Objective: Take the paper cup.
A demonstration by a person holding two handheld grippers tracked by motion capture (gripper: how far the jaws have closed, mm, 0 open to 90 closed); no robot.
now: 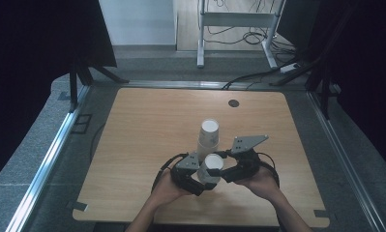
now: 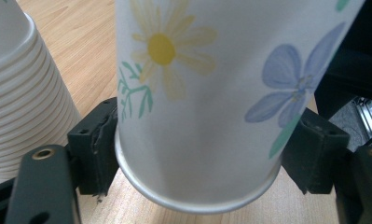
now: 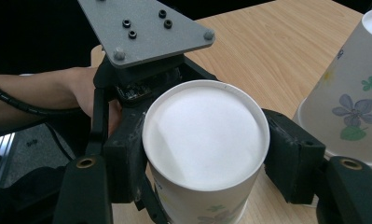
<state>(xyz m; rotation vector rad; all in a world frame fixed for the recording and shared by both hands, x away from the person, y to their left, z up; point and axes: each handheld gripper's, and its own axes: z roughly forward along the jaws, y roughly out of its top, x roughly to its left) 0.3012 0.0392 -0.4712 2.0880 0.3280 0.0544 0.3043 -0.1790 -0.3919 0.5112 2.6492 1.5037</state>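
**Cup crush risk between both grips**

Paper cup (image 1: 211, 170) is pinched by right fingers (image 3: 207, 154) near its base and by left fingers (image 2: 202, 154), narrowed onto its rim. Thin wall may be buckled; stack (image 1: 208, 137) beside the fingers may be knocked on the tabletop (image 1: 147, 125).

Upside-down cup (image 1: 211, 169) between left gripper (image 1: 196, 180) and right gripper (image 1: 228, 173), near the counter's (image 1: 147, 140) front edge. Just behind it, stack of inverted cups (image 1: 208, 137); touching or apart, hard to tell.
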